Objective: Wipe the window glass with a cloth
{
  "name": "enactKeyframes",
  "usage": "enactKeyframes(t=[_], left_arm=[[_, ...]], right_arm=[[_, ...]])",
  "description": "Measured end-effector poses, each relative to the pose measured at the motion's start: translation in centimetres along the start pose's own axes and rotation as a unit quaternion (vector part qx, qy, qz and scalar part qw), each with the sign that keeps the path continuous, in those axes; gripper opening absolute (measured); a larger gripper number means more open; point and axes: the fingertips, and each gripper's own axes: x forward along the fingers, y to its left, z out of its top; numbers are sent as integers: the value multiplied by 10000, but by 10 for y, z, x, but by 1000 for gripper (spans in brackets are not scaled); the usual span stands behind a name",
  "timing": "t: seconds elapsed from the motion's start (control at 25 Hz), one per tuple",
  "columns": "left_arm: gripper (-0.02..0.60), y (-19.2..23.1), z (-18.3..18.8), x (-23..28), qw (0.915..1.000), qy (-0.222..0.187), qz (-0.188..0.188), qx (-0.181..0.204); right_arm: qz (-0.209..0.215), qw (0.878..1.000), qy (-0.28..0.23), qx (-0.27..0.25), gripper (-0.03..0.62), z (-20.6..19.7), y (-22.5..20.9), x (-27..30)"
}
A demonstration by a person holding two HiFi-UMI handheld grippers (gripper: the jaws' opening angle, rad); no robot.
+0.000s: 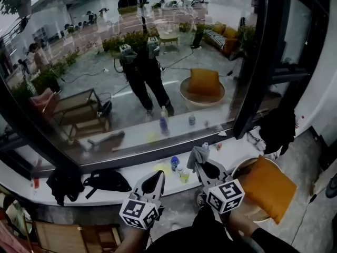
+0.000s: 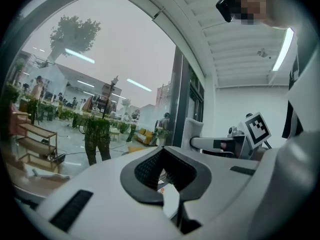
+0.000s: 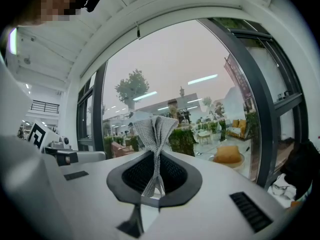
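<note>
The right gripper's (image 3: pixel 156 176) jaws were clamped on the cloth (image 3: pixel 154 131), a grey knit bunch that stood up out of them and fanned at the top. In the head view the cloth (image 1: pixel 197 155) sat at 12 o'clock from the right gripper (image 1: pixel 198 166), over the white sill (image 1: pixel 131 173) and just under the glass's lower frame (image 1: pixel 158 146).

The left gripper's (image 2: pixel 162 156) jaws were together at the tips with nothing between them. In the head view the left gripper (image 1: pixel 160 176) lay at 8 o'clock from the right one, near it but apart, and both pointed toward the sill.

The glass (image 1: pixel 95 46) filled the view from 9 to 1 o'clock and mirrored the person with both grippers.

On the sill, a blue bottle (image 1: pixel 174 163) and a yellowish cup (image 1: pixel 184 176) stood between the two grippers' tips. A black bag (image 1: pixel 105 179) lay at 9 o'clock from the left gripper. An orange cushion (image 1: pixel 268 187) sat at 3 o'clock from the right gripper.
</note>
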Motion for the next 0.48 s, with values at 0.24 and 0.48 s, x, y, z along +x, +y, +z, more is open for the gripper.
enactKeyframes(t=[0.24, 0.48], left_arm=[[8, -3, 7, 38, 9999, 10, -100, 81], [8, 2, 19, 93, 9999, -14, -99, 128]], right_arm=[[-51, 10000, -50, -40, 44, 14, -35, 21], [-16, 9999, -109, -85, 44, 33, -81, 57]])
